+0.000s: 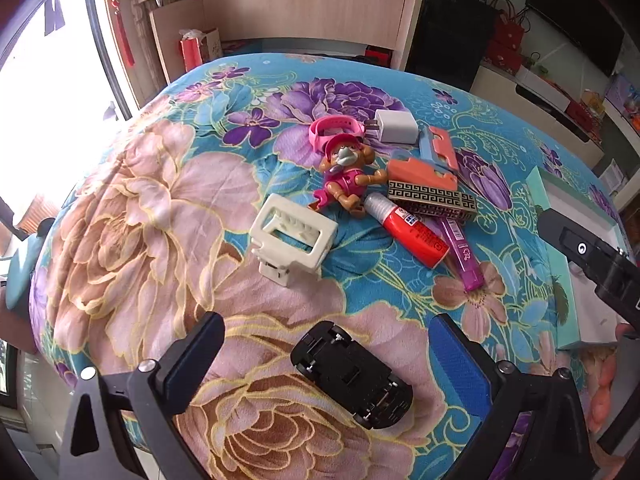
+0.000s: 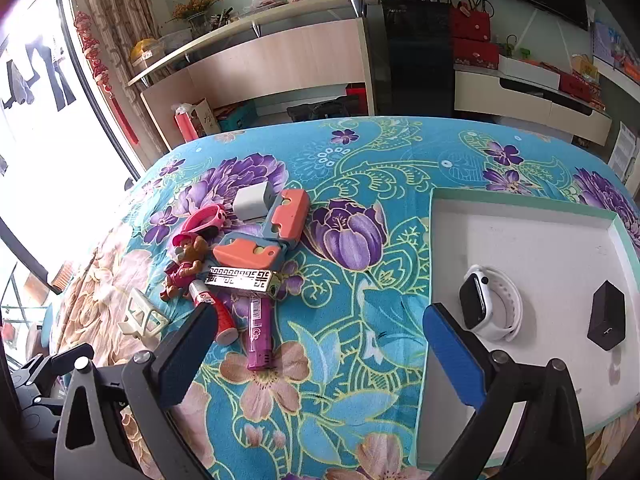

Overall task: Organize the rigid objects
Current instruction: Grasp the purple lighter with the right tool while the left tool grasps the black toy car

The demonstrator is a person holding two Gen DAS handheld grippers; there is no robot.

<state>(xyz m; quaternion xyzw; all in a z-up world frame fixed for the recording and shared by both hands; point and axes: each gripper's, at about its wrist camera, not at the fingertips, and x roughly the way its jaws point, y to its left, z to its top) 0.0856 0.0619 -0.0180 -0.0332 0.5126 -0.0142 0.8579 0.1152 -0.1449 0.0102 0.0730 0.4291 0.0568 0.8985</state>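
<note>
Cloth: soft floral blanket (image 1: 140, 208) in teal, purple and peach, covering the whole work surface.
Left gripper: left gripper (image 1: 326, 364) with fingers spread wide, flat blue textured pads (image 1: 460, 364), nothing clamped.
Toy car: black hard-plastic toy car (image 1: 352, 374) lying upside down, wheels up, on the blanket between the left fingers, touching neither.
Clip: cream plastic frame-shaped clip (image 1: 292, 238), beyond the left fingers, left of the pile.
Pile: pink watch strap (image 1: 334, 130), jointed pink-and-brown dog figure (image 1: 346, 178), white boxy charger (image 1: 394, 126), coral-and-blue folding toy (image 1: 430, 164), gold key-patterned bar (image 1: 432, 198), red tube (image 1: 408, 234), translucent purple lighter (image 1: 462, 254), packed close together.
Right gripper: right gripper (image 2: 316, 358) with fingers wide apart, holding nothing, over bare blanket.
Tray: shallow white tray (image 2: 540, 240) with mint rim, at the right.
In tray: white-strapped smartwatch (image 2: 490, 306) and small black hexagonal block (image 2: 606, 314), apart from each other, beyond the right finger.
</note>
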